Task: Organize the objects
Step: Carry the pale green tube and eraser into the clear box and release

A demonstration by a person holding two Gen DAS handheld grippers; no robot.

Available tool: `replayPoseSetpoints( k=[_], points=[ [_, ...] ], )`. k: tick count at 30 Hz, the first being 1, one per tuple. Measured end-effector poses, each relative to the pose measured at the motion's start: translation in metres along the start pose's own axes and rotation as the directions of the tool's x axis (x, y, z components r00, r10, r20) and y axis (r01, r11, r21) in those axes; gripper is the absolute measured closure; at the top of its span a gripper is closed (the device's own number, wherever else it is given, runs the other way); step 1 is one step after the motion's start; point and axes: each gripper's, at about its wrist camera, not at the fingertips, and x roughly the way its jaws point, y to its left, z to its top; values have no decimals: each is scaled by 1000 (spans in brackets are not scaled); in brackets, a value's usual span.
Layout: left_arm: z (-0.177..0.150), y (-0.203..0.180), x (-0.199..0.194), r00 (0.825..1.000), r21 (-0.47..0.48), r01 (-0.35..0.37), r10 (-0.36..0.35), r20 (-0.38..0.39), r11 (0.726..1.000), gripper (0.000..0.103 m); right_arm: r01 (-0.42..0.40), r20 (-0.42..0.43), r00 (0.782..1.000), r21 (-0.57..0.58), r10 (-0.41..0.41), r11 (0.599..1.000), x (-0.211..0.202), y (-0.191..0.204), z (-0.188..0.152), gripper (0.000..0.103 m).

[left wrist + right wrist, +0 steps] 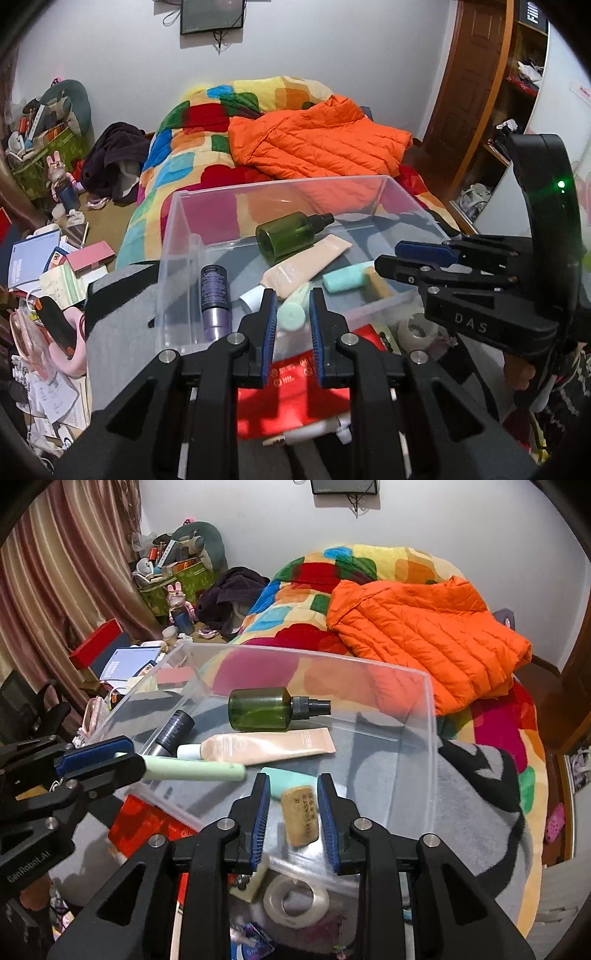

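Over the clear bin's [430, 716] near edge, the left gripper [291, 314] pinches a pale green tube [192, 770]; the right gripper's [291, 805] jaws flank a cork [300, 818] without touching it.

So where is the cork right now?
The cork is inside the clear plastic bin, near its front wall, between the right tongs' pads with gaps either side, just in front of the teal bottle.
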Motion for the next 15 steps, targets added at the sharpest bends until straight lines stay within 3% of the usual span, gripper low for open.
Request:
replayPoseSetpoints(
  k=[3, 9, 15],
  points=[
    [-4, -1, -11, 1000, 4, 15, -15, 10, 1000, 86, -2, 24, 1000, -14, 3, 1000, -14, 1, -5, 73],
    [-24, -9, -33, 999, 38, 25, -26, 37, 999, 72, -50, 59, 997, -13, 51, 999, -43, -4, -20, 66],
    [-50, -27, -34, 999, 123, 41, -41, -5, 992, 63, -88, 62, 994, -75, 92, 993, -63, 7, -46, 60]
  ],
)
